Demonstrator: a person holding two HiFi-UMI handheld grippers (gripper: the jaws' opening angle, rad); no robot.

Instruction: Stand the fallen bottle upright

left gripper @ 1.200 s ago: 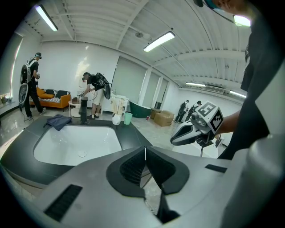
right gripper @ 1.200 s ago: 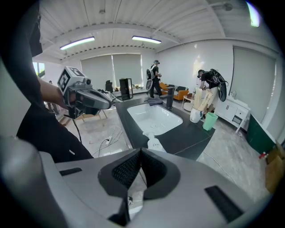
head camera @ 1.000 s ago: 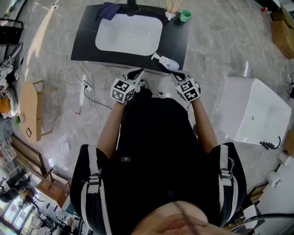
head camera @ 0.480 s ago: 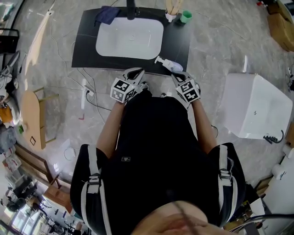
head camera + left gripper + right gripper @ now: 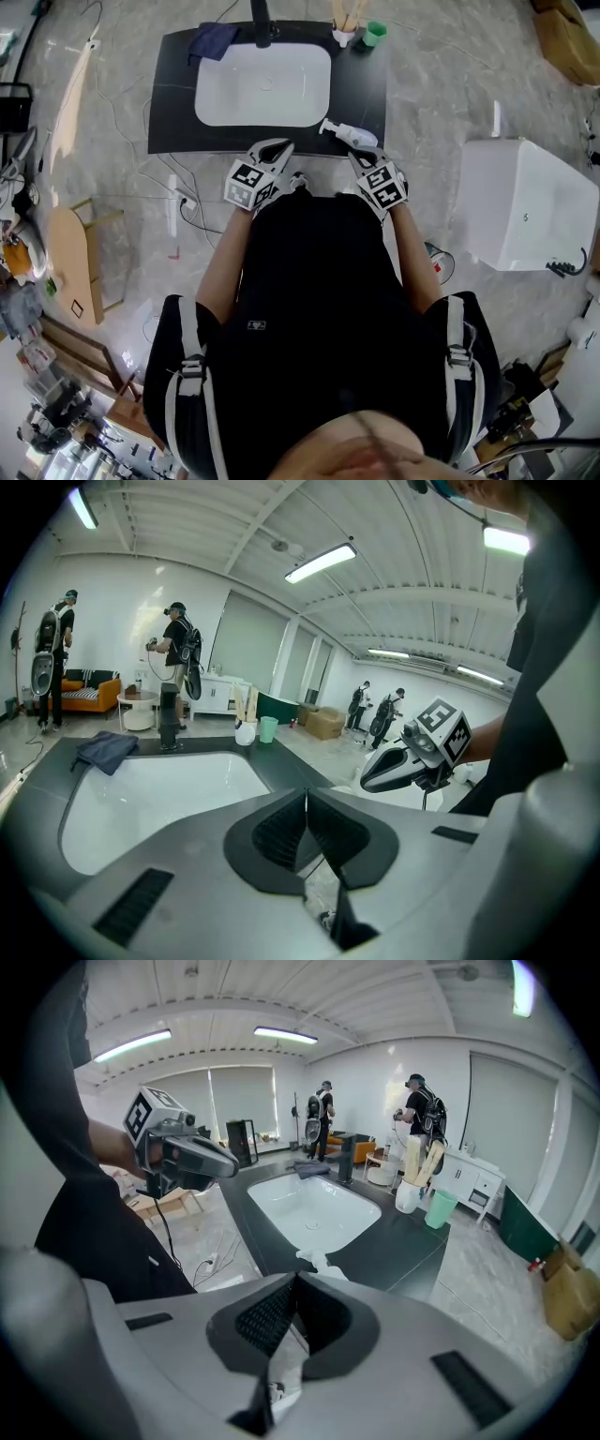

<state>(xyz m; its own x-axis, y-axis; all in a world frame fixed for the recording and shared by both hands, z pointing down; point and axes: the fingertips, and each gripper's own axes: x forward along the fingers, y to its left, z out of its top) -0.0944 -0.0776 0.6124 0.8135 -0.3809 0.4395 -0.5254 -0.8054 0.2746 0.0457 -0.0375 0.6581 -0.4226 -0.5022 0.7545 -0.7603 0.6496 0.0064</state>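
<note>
Black counter (image 5: 361,89): directly ahead of both sets of fingertips, with its front edge at the tips.

White basin (image 5: 264,86): sunk in the counter, straight ahead of the left gripper (image 5: 274,150) and ahead and to the left of the right gripper (image 5: 362,156).

Left gripper: jaws pressed together, nothing between them.

Right gripper: jaws likewise pressed together, nothing held.

Bottle (image 5: 349,134): white, lying on its side on the counter's near right corner. It is just beyond the right fingertips and well to the right of the left ones. Its pump head points toward the basin. Whether the tips touch it cannot be determined.

Dark cloth (image 5: 213,41): at the far left corner, past the basin from the left fingertips.

Green cup (image 5: 375,34): upright at the far right corner, well beyond the right fingertips.
</note>
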